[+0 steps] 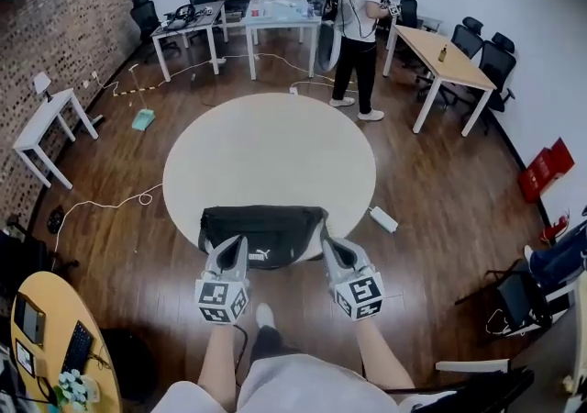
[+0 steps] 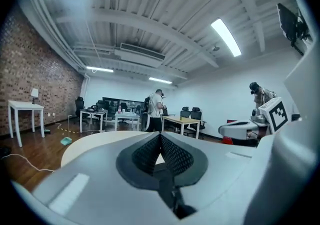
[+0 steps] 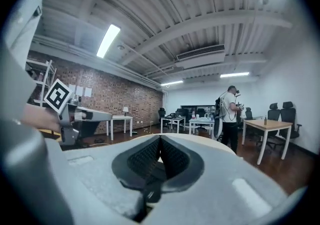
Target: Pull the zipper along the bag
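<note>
**Fingers (image 2: 176, 157) together, nothing gripped**

The fingers of the left gripper (image 1: 235, 242) and right gripper (image 1: 332, 244) are pressed together, empty, at the near edge of the black bag (image 1: 263, 221) on the round counter (image 1: 275, 145). Risk: an unbraced pull (zipper tab not discernible) could drag the bag off the edge.

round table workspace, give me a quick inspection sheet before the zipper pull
surface: round table, pale, bare beyond the bag
job's things: black bag lying at the table's near edge; zipper too small to tell
clutter: nothing seen on the table
grippers: left gripper and right gripper both shut, empty, tips over the bag's near side
cables: white cable on the floor at left
surroundings: person standing by far desks; brick wall at left
</note>
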`<control>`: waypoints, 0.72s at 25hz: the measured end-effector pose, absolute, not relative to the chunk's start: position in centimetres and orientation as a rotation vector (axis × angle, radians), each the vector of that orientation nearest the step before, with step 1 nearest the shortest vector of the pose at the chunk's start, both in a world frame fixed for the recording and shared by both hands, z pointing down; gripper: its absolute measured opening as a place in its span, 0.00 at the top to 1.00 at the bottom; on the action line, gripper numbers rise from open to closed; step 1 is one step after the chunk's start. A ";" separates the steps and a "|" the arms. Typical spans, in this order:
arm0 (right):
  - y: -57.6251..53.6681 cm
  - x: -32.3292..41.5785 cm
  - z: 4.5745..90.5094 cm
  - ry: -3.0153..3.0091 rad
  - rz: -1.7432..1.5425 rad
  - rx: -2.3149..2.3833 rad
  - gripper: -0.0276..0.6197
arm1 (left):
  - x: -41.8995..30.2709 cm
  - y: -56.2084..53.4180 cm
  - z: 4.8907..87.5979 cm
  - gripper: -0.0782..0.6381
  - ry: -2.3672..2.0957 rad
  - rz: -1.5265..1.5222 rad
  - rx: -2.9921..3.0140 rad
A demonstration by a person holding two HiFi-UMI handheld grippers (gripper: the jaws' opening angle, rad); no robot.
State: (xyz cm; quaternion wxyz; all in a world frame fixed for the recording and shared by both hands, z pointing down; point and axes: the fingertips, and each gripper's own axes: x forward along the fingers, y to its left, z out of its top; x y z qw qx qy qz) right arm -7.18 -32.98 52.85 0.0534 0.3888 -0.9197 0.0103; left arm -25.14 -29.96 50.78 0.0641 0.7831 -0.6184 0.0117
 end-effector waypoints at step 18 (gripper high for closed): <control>-17.9 4.0 42.9 -2.848 -0.214 1.305 0.98 | -8.6 -15.6 43.3 0.87 -2.012 0.040 2.466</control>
